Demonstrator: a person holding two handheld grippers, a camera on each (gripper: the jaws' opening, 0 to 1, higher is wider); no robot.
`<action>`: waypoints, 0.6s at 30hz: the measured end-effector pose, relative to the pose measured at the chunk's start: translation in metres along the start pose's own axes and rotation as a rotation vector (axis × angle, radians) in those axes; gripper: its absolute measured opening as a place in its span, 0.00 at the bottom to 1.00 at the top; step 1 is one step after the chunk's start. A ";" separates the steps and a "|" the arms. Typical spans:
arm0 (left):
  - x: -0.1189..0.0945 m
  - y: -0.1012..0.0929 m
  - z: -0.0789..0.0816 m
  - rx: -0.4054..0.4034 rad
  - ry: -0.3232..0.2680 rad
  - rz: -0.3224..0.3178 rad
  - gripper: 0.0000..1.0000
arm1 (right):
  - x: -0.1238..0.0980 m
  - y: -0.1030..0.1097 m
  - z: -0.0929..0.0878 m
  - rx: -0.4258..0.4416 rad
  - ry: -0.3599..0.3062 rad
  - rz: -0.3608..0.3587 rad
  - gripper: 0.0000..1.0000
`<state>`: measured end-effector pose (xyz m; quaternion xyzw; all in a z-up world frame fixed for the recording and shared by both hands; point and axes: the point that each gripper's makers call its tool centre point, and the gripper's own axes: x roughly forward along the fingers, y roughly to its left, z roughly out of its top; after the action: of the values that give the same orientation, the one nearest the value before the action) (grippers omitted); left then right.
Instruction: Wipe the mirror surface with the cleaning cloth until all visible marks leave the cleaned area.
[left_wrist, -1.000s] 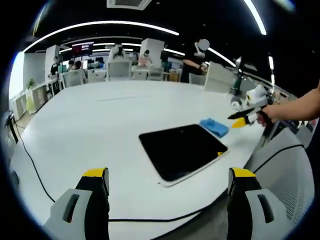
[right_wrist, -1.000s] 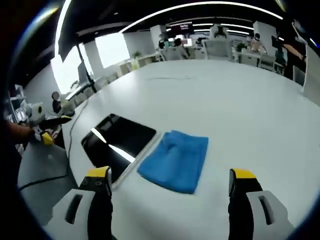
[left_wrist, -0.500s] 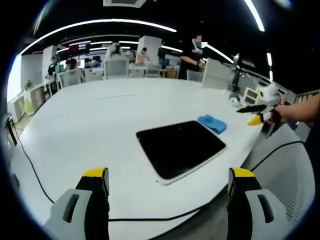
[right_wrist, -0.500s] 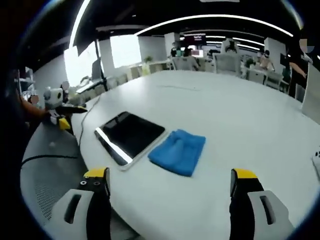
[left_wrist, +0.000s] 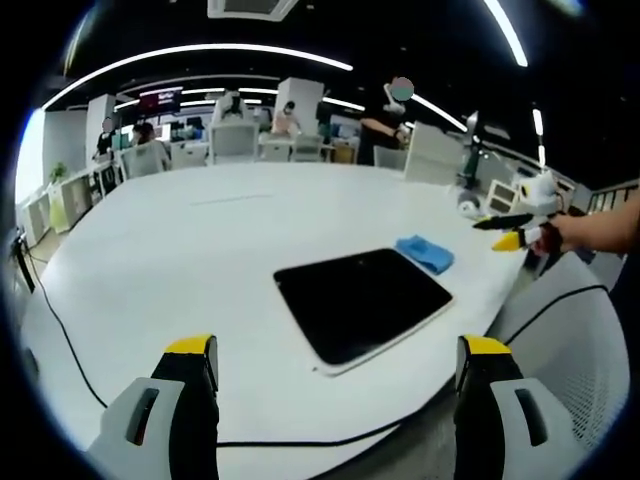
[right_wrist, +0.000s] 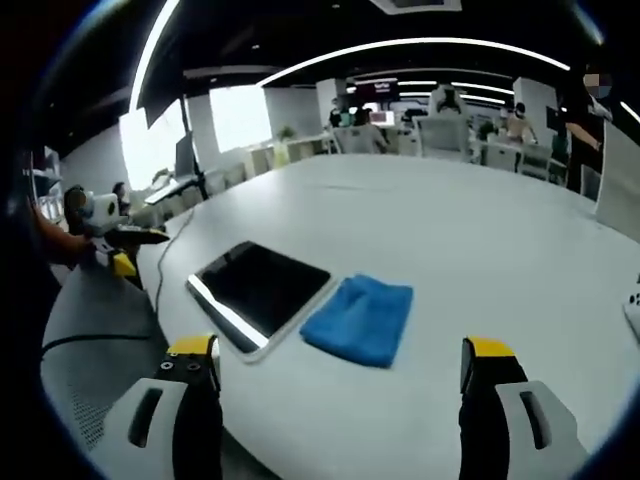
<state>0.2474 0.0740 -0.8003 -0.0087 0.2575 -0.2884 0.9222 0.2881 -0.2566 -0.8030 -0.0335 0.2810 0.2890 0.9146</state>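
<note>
both your tongs, left (left_wrist: 335, 375) and right (right_wrist: 340, 375), hang wide open and empty. the cloth (right_wrist: 360, 320) touches the mirror (right_wrist: 262, 288) near the worktop (right_wrist: 480, 230) edge, handy for your right tongs to grab.

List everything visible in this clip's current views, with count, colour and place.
Flat rectangular dark mirror with pale rim: one, on the table, lying flat beside the cloth.
Folded blue cleaning cloth: one, on the table, against the mirror's edge.
Large white table: one, under both.
Thin black cable: one, trailing across the table edge.
White chairs and people: several, far background.
Left gripper: yellow-tipped jaws apart, empty.
Right gripper: yellow-tipped jaws apart, empty.
</note>
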 end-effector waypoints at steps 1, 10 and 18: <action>0.000 0.001 0.000 0.000 -0.002 0.000 0.99 | 0.000 0.000 0.001 0.002 -0.004 -0.001 1.00; 0.001 0.000 0.000 -0.003 -0.003 -0.004 0.99 | -0.002 0.004 -0.006 0.018 -0.002 -0.003 1.00; 0.001 0.001 0.000 -0.010 -0.002 0.001 0.99 | -0.003 0.005 -0.009 0.059 -0.013 -0.008 1.00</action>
<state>0.2485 0.0741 -0.8007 -0.0134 0.2581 -0.2865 0.9226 0.2790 -0.2561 -0.8082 -0.0057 0.2834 0.2772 0.9180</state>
